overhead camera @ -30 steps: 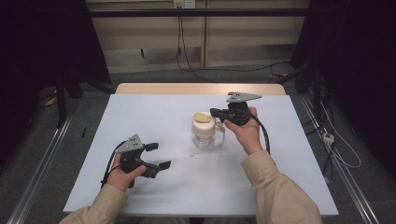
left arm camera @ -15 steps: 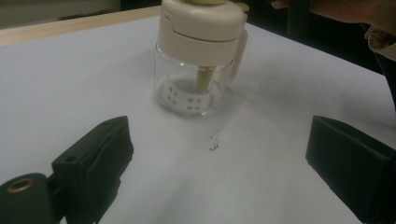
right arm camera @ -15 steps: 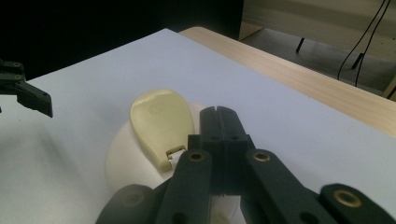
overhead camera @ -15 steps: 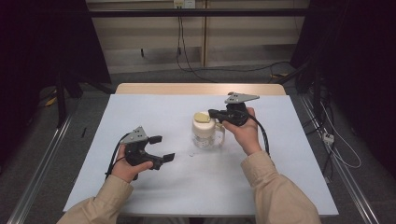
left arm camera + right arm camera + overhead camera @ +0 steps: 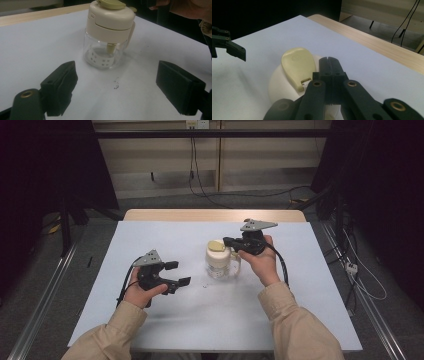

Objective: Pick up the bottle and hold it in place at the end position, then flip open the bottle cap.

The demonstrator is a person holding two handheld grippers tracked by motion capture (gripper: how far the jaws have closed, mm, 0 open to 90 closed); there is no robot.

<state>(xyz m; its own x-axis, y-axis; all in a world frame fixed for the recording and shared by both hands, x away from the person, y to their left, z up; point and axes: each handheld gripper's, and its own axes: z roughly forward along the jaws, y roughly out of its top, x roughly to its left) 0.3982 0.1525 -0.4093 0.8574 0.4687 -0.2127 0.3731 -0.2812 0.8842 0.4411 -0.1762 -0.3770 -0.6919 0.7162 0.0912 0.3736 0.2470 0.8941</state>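
— What changed since before?
— Your left tool (image 5: 177, 273), jaws spread, moved closer to the jar (image 5: 220, 261).
— And the right tool (image 5: 231, 241)?
— Pressed together at the jar's lid (image 5: 216, 245), at the white surface (image 5: 150, 240) centre; dark room.

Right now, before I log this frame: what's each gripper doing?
Left gripper: open, empty, facing the jar.
Right gripper: jaws shut, over the jar's cream lid, gripping nothing visible.

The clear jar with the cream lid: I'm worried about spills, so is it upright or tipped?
Upright. The clear glass jar with the cream plastic lid stands base-down on the white table, its lid on top.
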